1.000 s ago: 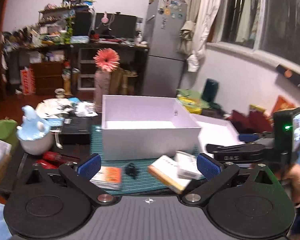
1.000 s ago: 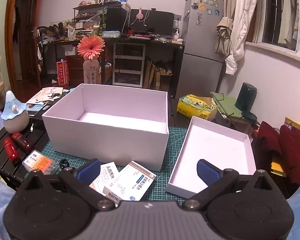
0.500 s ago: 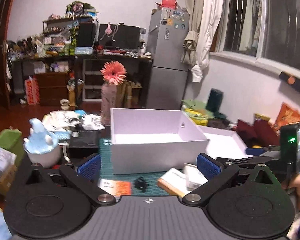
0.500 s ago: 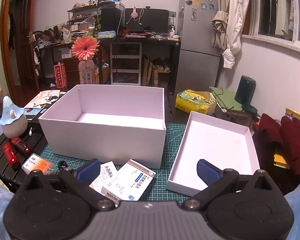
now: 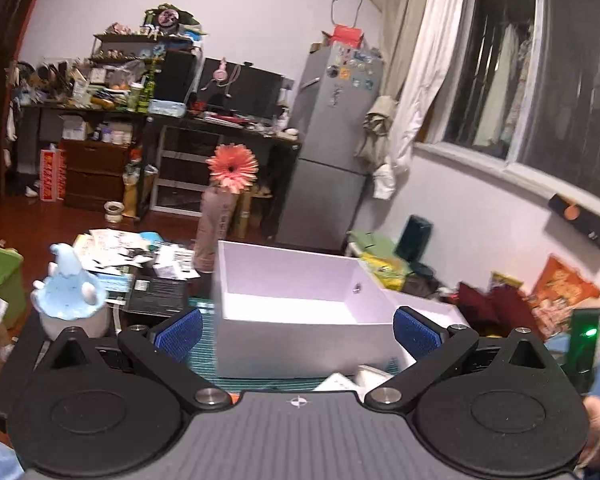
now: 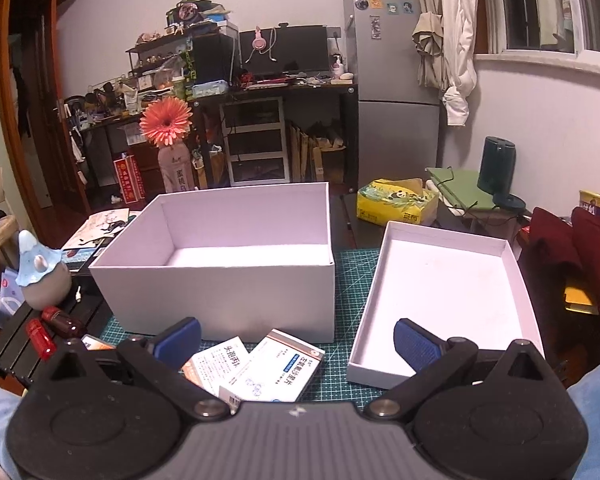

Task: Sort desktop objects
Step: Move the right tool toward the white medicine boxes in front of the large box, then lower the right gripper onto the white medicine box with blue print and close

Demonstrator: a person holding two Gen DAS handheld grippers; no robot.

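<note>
Cluttered room, green cutting mat (image 6: 352, 276) on the table. Big white box (image 6: 228, 280) sits mid-mat, its lid (image 6: 444, 296) just right of it, medicine boxes (image 6: 276, 368) right in front. Left hand-held gripper (image 5: 298, 330) and right hand-held gripper (image 6: 298, 342) both spread wide, holding nothing.

My left hand-held gripper (image 5: 296, 330) hides nearly all of the small cartons in front of the big white cardboard box (image 5: 300, 320); only white corners (image 5: 364, 378) show, print unreadable. From the right camera, my right hand-held gripper (image 6: 296, 342) covers the near ends of two white medicine cartons (image 6: 276, 366) before that box, most of an orange-labelled carton (image 6: 96, 342), and the near corner of the shallow white lid (image 6: 440, 296) beside it.
</note>
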